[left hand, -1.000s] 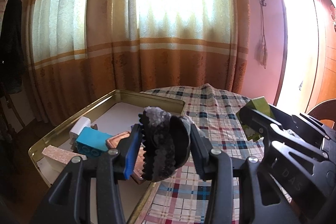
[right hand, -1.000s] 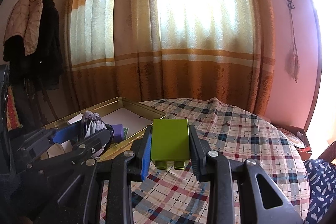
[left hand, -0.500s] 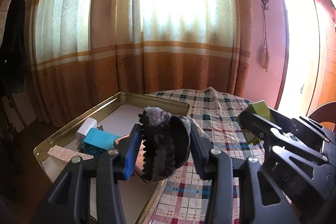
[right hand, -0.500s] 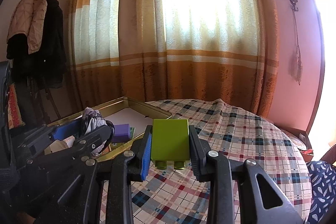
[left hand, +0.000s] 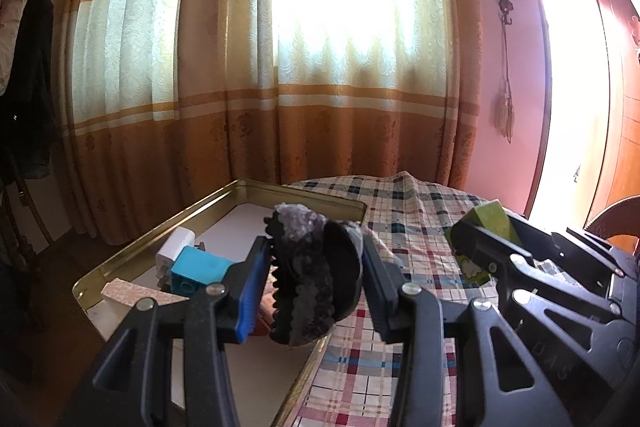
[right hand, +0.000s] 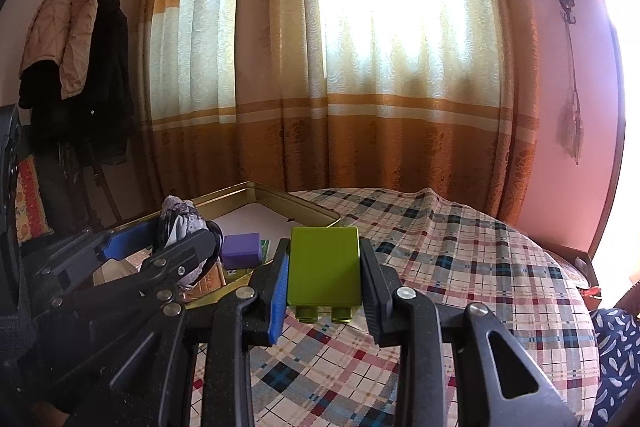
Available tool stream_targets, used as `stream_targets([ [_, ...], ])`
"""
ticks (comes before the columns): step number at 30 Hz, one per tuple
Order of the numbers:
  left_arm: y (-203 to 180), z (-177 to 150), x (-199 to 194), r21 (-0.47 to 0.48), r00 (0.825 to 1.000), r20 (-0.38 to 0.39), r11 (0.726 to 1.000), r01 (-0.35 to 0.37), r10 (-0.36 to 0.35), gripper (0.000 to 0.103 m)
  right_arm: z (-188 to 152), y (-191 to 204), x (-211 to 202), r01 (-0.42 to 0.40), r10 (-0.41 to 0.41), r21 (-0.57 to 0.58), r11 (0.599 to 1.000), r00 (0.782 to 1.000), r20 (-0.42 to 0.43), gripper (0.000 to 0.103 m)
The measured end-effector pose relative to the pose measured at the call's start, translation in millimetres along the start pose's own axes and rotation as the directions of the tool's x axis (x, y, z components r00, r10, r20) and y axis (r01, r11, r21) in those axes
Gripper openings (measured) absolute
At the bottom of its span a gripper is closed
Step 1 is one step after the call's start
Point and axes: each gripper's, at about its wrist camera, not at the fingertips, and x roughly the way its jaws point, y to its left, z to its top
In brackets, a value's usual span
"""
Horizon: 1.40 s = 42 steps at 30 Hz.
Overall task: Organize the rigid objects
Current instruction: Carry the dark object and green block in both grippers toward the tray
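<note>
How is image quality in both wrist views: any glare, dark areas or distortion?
Left wrist view: the window behind the curtain is blown out, the held dark rock is backlit and the tray bows with fisheye. Right wrist view: the same window glare, yet the green block reads sharp; the left gripper sits in shadow.

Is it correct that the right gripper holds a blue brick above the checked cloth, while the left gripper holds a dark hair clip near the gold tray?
Not quite: the brick in the right gripper is green, as the right wrist view shows. It is held above the checked cloth, and the left gripper holds the dark hair clip near the gold tray.
</note>
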Motion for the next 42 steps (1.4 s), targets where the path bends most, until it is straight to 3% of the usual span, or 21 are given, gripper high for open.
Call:
stream_targets([
  [42, 31, -3, -16, -0.053, 1.000, 0.023, 0.999, 0.001, 0.000, 0.044, -3, 35, -7, -0.050, 0.052, -0.101, 0.994, 0.998, 0.017, 0.034],
])
